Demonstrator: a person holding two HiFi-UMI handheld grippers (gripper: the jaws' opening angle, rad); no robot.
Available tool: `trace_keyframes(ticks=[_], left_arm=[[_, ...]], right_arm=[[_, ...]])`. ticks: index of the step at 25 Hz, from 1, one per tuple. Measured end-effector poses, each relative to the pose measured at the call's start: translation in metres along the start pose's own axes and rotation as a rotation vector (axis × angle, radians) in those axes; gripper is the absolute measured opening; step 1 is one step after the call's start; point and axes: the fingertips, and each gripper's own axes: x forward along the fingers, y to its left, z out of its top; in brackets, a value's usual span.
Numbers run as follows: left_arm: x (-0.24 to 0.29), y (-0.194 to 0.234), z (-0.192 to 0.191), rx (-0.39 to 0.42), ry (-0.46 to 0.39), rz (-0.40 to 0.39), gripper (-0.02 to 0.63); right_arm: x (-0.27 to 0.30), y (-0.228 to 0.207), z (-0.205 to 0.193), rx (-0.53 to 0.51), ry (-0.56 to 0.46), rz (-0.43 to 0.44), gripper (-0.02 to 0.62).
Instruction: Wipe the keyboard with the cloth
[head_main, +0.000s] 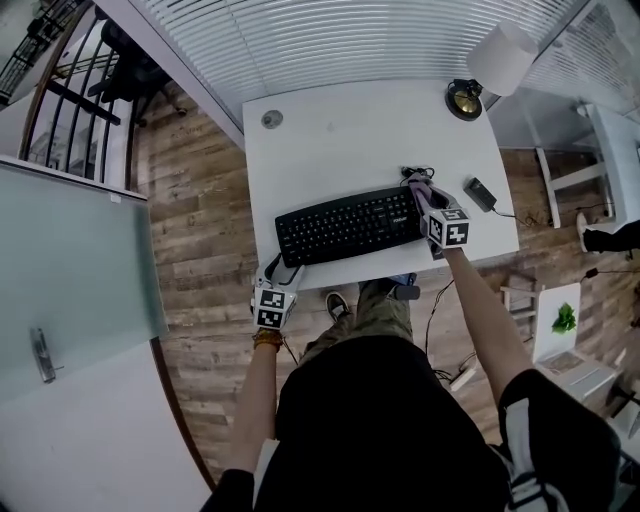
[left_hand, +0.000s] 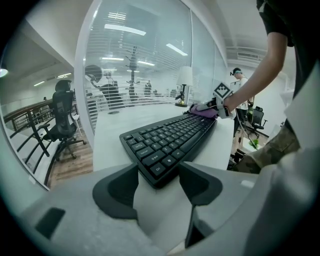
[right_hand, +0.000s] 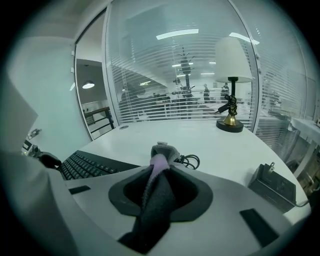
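Note:
A black keyboard (head_main: 345, 227) lies near the front edge of the white table (head_main: 350, 140). My left gripper (head_main: 283, 268) is at its near left corner. In the left gripper view that corner (left_hand: 165, 172) sits between the spread jaws of the left gripper (left_hand: 159, 187), with the pads not pressing on it. My right gripper (head_main: 418, 187) is at the keyboard's right end, shut on a purple-grey cloth (head_main: 421, 192). In the right gripper view the cloth (right_hand: 159, 172) is bunched between the jaws and sticks out ahead of the right gripper (right_hand: 160, 182), with the keyboard (right_hand: 90, 165) to the left.
A brass-footed lamp (head_main: 465, 98) with a white shade stands at the table's back right. A black power adapter (head_main: 481, 194) and a coiled cable (right_hand: 190, 161) lie right of the keyboard. A round grommet (head_main: 271, 119) is at the back left. Glass walls border the table.

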Motion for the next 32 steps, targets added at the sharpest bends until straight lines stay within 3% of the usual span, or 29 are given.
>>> trace_keyframes(ticks=[12, 26, 32], left_arm=[[0.003, 0.000, -0.004, 0.009, -0.007, -0.004, 0.252], [0.003, -0.001, -0.009, 0.014, 0.003, -0.004, 0.252], [0.004, -0.003, -0.009, 0.015, 0.005, -0.002, 0.253]], right_arm=[[0.013, 0.054, 0.000, -0.059, 0.009, 0.132, 0.080], [0.021, 0.103, -0.006, -0.262, 0.070, 0.199, 0.075], [0.024, 0.123, -0.008, -0.270, 0.085, 0.222, 0.074]])
